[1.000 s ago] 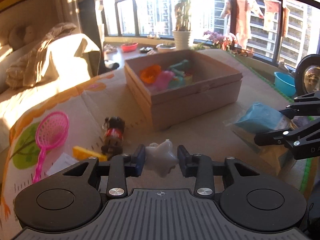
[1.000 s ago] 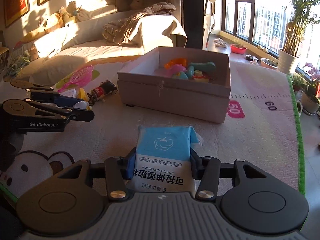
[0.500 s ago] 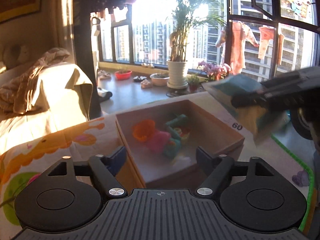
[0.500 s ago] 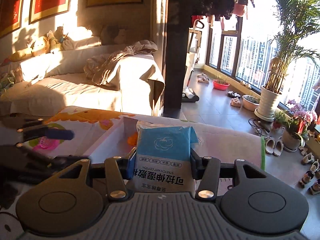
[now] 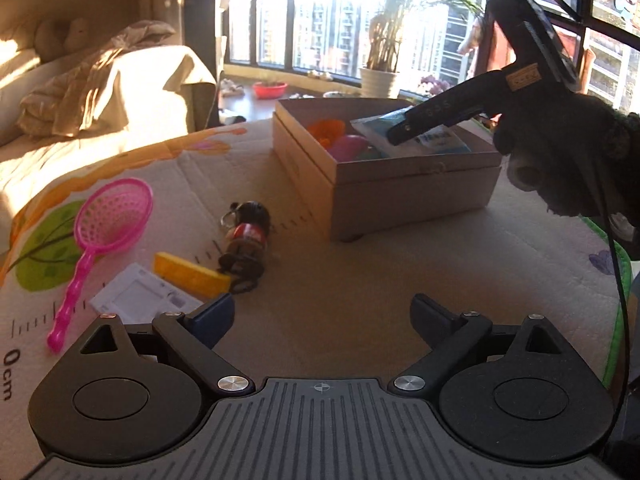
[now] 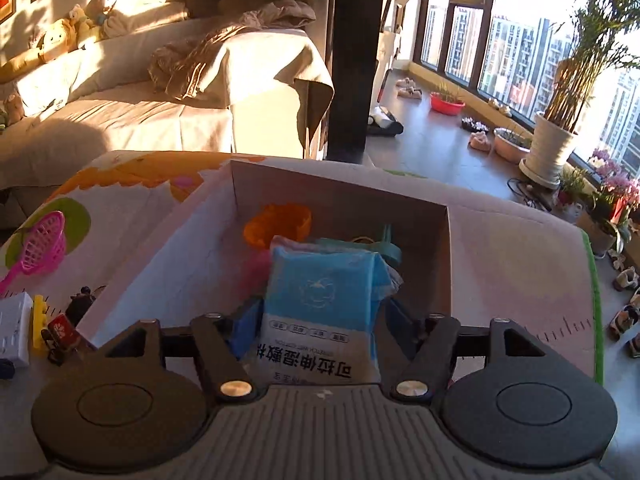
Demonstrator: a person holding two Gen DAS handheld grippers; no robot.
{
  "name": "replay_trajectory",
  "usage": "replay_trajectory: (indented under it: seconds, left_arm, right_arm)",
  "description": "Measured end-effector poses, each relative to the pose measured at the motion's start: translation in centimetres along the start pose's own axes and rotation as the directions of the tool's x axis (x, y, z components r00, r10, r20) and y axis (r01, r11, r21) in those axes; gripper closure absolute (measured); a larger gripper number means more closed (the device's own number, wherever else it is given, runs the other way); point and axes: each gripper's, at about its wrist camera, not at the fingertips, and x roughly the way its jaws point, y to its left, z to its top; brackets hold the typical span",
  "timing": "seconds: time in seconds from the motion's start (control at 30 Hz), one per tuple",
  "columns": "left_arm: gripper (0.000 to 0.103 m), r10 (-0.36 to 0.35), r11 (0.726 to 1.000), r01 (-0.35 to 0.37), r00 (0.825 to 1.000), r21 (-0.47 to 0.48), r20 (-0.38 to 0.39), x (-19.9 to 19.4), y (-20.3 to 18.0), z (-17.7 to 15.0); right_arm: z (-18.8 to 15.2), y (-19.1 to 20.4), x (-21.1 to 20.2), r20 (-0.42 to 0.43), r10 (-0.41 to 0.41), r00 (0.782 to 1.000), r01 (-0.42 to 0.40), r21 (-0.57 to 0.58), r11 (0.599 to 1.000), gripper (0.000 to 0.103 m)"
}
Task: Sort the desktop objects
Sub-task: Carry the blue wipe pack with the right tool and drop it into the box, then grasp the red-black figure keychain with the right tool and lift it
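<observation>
Blue-and-white wet wipe pack (image 6: pixel 320 312) sits between the right gripper (image 6: pixel 320 320) jaws, which look spread a little off its sides (grip or release, cannot tell for sure from this). Left gripper (image 5: pixel 322 316) jaws are wide apart and hold nothing, hovering low over the tabletop (image 5: pixel 360 280).

Pack is over the cardboard box (image 6: pixel 340 196), its far end on or just above the toys: orange toy (image 6: pixel 278 224) at 11 o'clock of it, teal toy (image 6: pixel 386 244) at 1 o'clock. Long axis runs 6 to 12 along the jaws, printed end toward the camera, sealed end deep in the box. In the left view it tilts, far end down.

To do this step well: let it settle flat on the pile, spread the jaws fully, then back out straight toward 6 so the film doesn't drag.

Outward, left on the tabletop: pink strainer (image 5: pixel 108 220) at 10 o'clock, yellow block (image 5: pixel 190 274), white card (image 5: pixel 138 300), dark figurine (image 5: pixel 246 240).
</observation>
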Motion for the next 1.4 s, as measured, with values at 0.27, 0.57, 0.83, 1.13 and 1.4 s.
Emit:
replay_trajectory:
  seconds: [0.27,0.57,0.83,1.13,1.4]
  left_arm:
    - [0.003,0.017,0.999,-0.016,1.000,-0.044,0.014,-0.6,1.2,-1.1]
    - [0.002,0.028,0.998,-0.027,0.999,-0.053,0.025,-1.4,1.2,-1.2]
    - [0.001,0.111,0.990,-0.108,0.993,-0.096,0.027,-2.0,3.2,-1.4]
    - [0.001,0.175,0.982,-0.175,0.985,-0.075,-0.009,-1.5,4.0,-2.1]
    - [0.000,0.180,0.982,-0.181,0.983,-0.046,-0.035,-1.7,4.1,-3.0]
  right_arm:
    - [-0.5,-0.1,-1.9,-0.013,-0.011,1.000,0.012,0.050,0.999,0.062]
    - [0.6,4.4,-1.2,0.014,0.101,0.995,-0.101,-0.002,0.995,0.061]
    - [0.1,4.2,-0.1,-0.051,-0.152,0.987,0.145,-0.112,0.983,0.061]
    - [1.1,9.2,-5.9,0.055,0.206,0.977,-0.205,-0.025,0.978,0.061]
    - [-0.2,15.8,-3.0,-0.046,0.275,0.960,-0.268,0.113,0.957,0.061]
